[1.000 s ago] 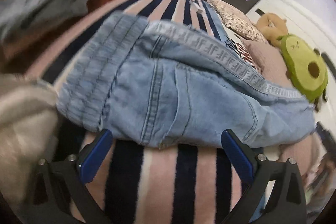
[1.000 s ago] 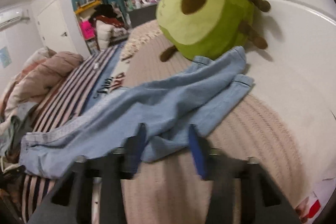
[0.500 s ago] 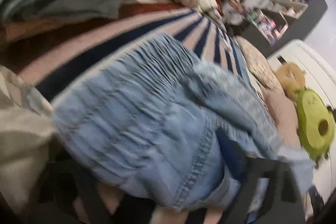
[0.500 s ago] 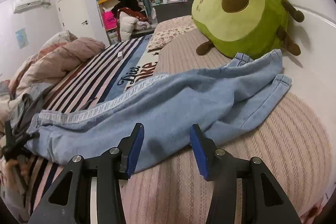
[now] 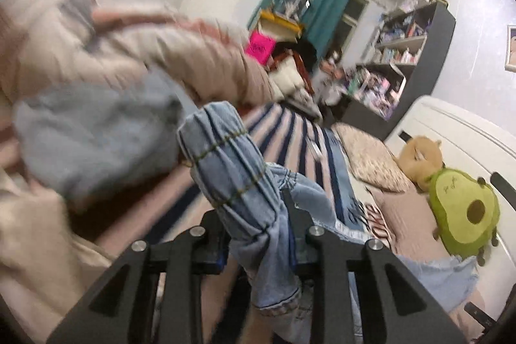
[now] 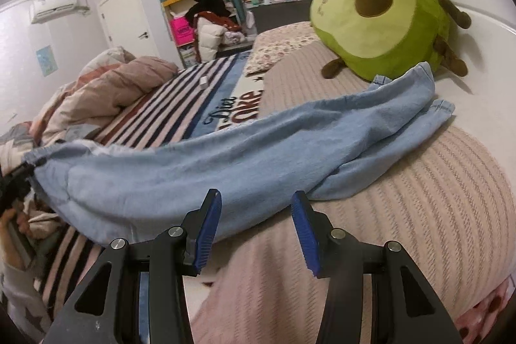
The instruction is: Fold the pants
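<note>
The light blue denim pants (image 6: 245,157) lie stretched across the bed, leg cuffs by the avocado plush, waist lifted at the left. My left gripper (image 5: 258,234) is shut on the pants' elastic waistband (image 5: 232,170), which bunches up between its fingers and stands above the bed. In the right wrist view it (image 6: 19,179) shows as a dark shape holding the waist end. My right gripper (image 6: 254,208) is open and empty, its blue pads just short of the pants' lower edge near mid-leg.
A green avocado plush (image 6: 383,18) sits by the white headboard, with a brown plush (image 5: 419,157) beside it. A striped blanket (image 6: 180,108) covers the bed's middle. A rumpled pink quilt (image 6: 106,89) and grey clothes (image 5: 93,134) pile at the left. A ribbed pink cover (image 6: 419,215) lies under my right gripper.
My left gripper closed on the waistband and lifted it off the striped blanket, tilting upward. My right gripper stayed open near the leg, shifting slightly.
</note>
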`<state>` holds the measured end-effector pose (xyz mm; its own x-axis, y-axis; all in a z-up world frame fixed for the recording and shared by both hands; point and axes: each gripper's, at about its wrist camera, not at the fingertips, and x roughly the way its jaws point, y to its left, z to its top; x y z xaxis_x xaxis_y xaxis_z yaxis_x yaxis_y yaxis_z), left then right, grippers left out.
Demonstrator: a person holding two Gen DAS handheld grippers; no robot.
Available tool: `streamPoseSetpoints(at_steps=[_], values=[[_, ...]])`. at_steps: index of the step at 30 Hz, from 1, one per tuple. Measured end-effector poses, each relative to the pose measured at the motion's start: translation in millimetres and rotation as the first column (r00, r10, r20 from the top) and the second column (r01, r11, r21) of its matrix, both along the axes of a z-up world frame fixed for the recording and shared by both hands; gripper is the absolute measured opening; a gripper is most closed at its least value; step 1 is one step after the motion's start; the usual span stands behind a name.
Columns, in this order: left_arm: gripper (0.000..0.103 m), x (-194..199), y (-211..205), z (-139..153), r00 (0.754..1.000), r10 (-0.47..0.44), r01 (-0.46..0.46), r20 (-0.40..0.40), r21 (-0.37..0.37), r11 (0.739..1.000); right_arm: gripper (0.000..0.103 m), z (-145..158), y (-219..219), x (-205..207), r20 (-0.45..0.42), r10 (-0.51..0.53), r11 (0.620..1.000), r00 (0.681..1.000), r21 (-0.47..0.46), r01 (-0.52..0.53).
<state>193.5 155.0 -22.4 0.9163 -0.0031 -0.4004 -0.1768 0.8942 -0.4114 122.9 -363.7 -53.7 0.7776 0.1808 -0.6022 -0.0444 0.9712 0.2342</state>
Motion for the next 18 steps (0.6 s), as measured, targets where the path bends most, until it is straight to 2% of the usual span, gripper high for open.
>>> streamPoseSetpoints(at_steps=[4,7,10,14,15,16,18], values=[[0.024,-34.4,42.1,26.6,0.994,0.11,-0.111,0.027,0.029,0.993,0.042,1.6,26.9,-5.4,-0.01,0.101,0.994,0.995,0.036,-0.1],[0.023,-64.2,75.2,46.3,0.977,0.209,-0.211,0.047,0.065,0.975,0.042,0.5,55.1,-10.0,-0.012,0.184,0.982,0.983,0.05,-0.183],[0.023,-82.1,94.1,58.4,0.964,0.263,-0.265,0.037,0.119,0.957,0.042,-4.0,82.3,-11.7,-0.024,0.261,0.963,0.965,0.08,-0.258],[0.023,-81.3,98.1,54.2,0.981,0.194,-0.188,-0.025,0.148,0.971,0.044,-16.0,101.7,-6.0,-0.06,0.289,0.954,0.955,0.103,-0.283],[0.023,-81.1,95.7,51.4,0.983,0.182,-0.175,-0.027,0.158,0.972,0.046,-18.8,102.1,-3.2,-0.06,0.276,0.959,0.959,0.089,-0.27],[0.023,-81.3,93.1,51.2,0.985,0.173,-0.167,-0.025,0.155,0.974,0.053,-20.6,102.1,0.1,-0.061,0.258,0.965,0.964,0.07,-0.254],[0.023,-86.2,88.6,49.4,0.99,0.139,-0.136,-0.014,0.143,0.98,0.056,-25.9,96.9,7.9,-0.068,0.189,0.982,0.98,0.004,-0.189]])
